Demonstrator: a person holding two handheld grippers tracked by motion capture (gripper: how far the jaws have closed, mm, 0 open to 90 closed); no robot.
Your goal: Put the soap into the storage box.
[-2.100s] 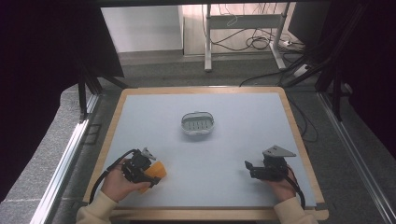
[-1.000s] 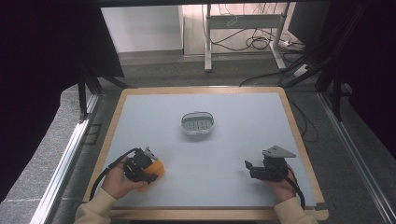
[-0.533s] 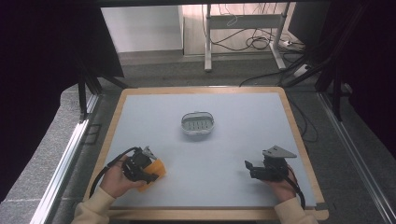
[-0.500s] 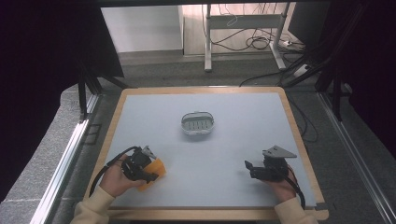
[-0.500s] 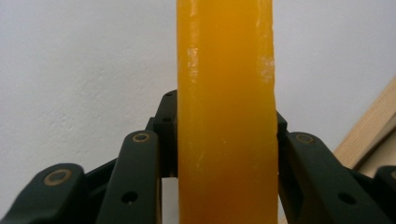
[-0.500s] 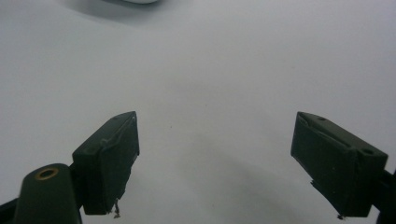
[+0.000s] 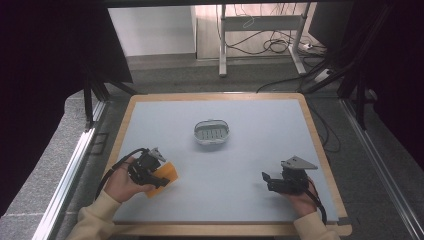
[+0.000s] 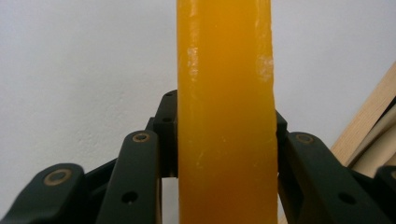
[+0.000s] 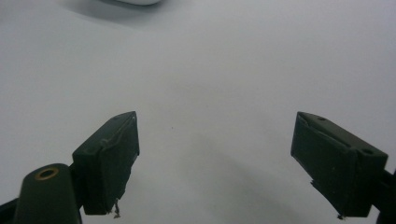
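Table [image 7: 250,150], pale grey with a wooden rim. White slotted dish [image 7: 212,133] just past centre. Left gripper [image 7: 159,176], at about seven o'clock from the dish, pinches an orange block [image 7: 165,176] — its long axis runs straight out between the jaws. Right gripper [image 7: 266,178], at about four o'clock, rests with jaws spread and empty. The dish lies at about one o'clock from the held block — the left hand is nearer.

No readable text anywhere: no label, brand, number or sign. The orange block [image 8: 224,112] carries no print on its face. The tabletop [image 7: 250,145] is plain and unmarked. The small grey tray [image 7: 212,134] shows only slots, no lettering that can be made out.
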